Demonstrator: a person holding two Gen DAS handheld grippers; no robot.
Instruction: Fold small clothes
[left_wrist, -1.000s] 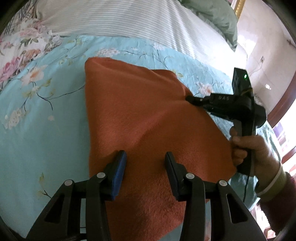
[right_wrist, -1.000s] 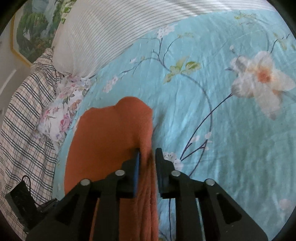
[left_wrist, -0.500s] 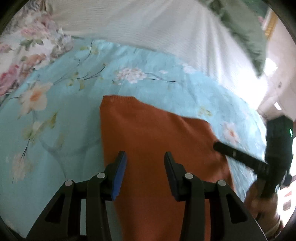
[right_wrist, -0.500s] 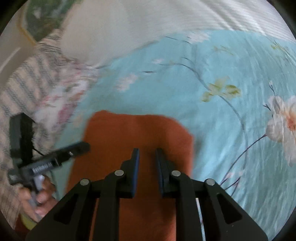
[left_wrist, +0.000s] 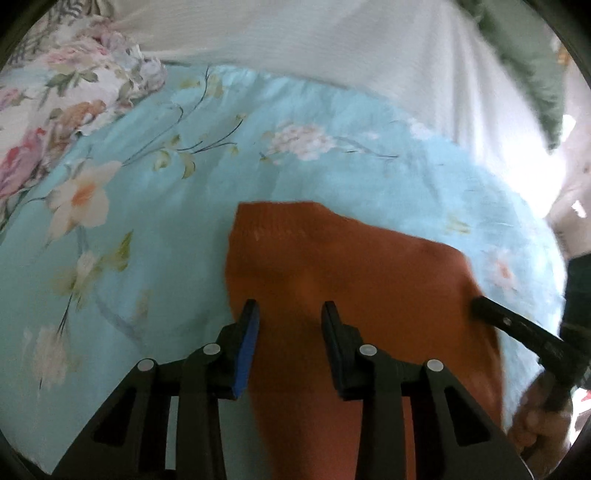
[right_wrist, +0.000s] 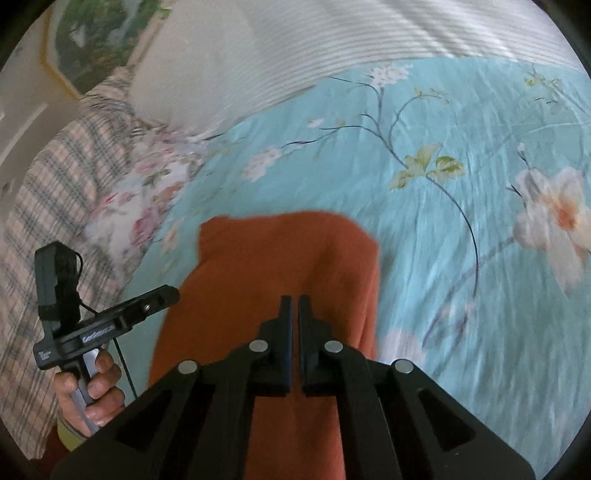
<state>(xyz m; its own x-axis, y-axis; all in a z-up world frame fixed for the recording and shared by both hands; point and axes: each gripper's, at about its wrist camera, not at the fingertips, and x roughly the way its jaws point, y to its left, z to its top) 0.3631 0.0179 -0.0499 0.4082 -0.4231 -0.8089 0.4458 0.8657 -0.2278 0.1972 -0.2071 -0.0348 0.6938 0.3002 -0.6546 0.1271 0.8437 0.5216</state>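
An orange knit garment lies flat on the bed, on a light-blue bedspread w/ a flower print. It looks folded into a rough rectangle, short edge toward the pillows.

The left gripper hangs over the garment's near-left part. Its jaws stand apart and are closing; the cloth shows below and between them, but the pads don't press on it. In the right wrist view the same tool sits just beside the garment's left edge, held in a hand.

The right gripper is over the middle of the garment, jaws closed to a thin slit w/ nothing pinched between them. In the left wrist view its black tip reaches the garment's right edge, the holding hand low at the frame's right.

Past the garment: a white striped pillow across the top of the bed, a floral cushion to the left, a plaid blanket beyond it, and a green pillow at far right. Both views are a bit blurred.
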